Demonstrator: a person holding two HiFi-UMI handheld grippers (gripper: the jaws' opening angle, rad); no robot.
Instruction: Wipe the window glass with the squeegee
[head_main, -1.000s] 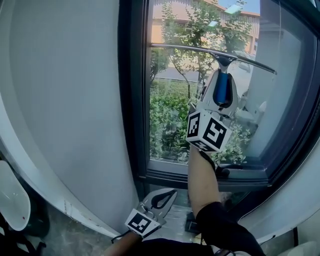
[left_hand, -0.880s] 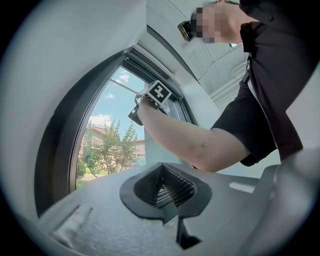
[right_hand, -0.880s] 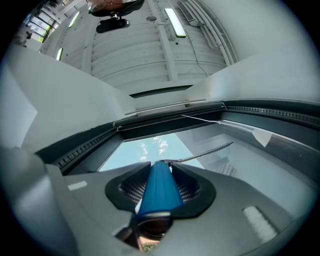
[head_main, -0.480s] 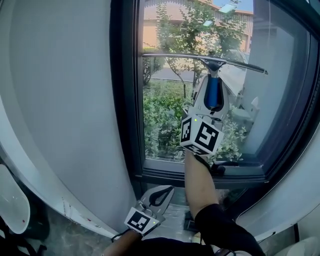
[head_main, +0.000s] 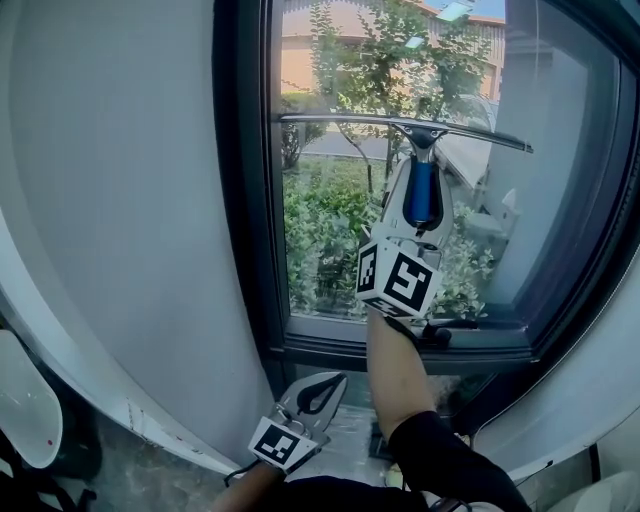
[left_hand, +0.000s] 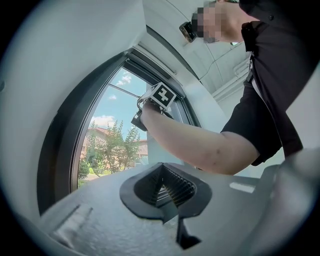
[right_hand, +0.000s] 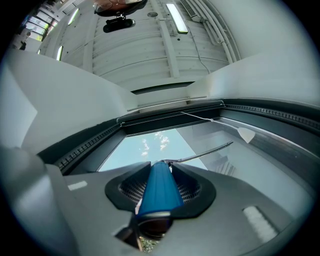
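While right gripper fingers clamp the squeegee, blade seemingly on window glass, left gripper fingers sit closed

the squeegee has a glossy blue plastic handle and a shiny metal bar; the window glass is smooth and reflective, its frame dark matt.

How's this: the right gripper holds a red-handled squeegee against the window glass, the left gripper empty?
Wrong colour: the right gripper view shows a blue handle. The right gripper holds that squeegee against the window glass; the left gripper is empty.
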